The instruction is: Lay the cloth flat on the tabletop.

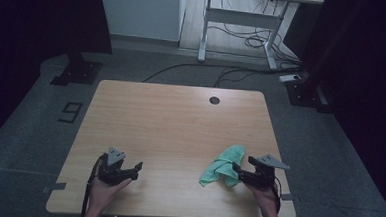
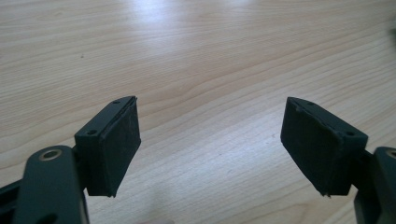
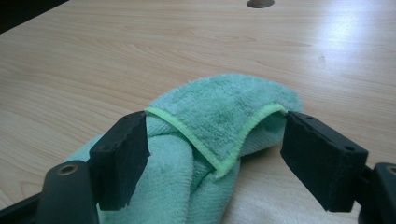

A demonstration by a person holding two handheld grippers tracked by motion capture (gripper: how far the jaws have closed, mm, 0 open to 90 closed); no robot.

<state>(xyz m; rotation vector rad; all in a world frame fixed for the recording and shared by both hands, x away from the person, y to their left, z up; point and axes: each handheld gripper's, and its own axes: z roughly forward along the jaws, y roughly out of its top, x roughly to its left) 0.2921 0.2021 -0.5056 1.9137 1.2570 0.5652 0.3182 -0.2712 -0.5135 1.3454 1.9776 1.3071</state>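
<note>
A crumpled green cloth [image 1: 224, 165] lies on the near right part of the wooden worktop [image 1: 175, 122], bunched into loose folds with a brighter stitched hem showing along its edges. It sits directly on the bare wood, in no tray or bowl.

The right hand-held gripper [image 1: 237, 172] is at the cloth's right side, held low over the worktop by the person's right hand [image 1: 262, 192]. In the right gripper view the right hand-held gripper [image 3: 215, 140] has its jaws spread wide, with the cloth [image 3: 219, 121] bulging up between them. The left pad sits against or very close to a fold, while the right pad stands just clear of the hem, so the cloth is between the pads but not pinched.

The left hand-held gripper [image 1: 137, 168] rests near the front left of the worktop, well apart from the cloth, in the person's left hand [image 1: 107, 189]. In the left gripper view the left hand-held gripper [image 2: 210, 140] is also spread wide, with bare wood grain [image 2: 196, 56] between its pads.

A small dark round hole [image 1: 214, 100] marks the far edge of the worktop.
</note>
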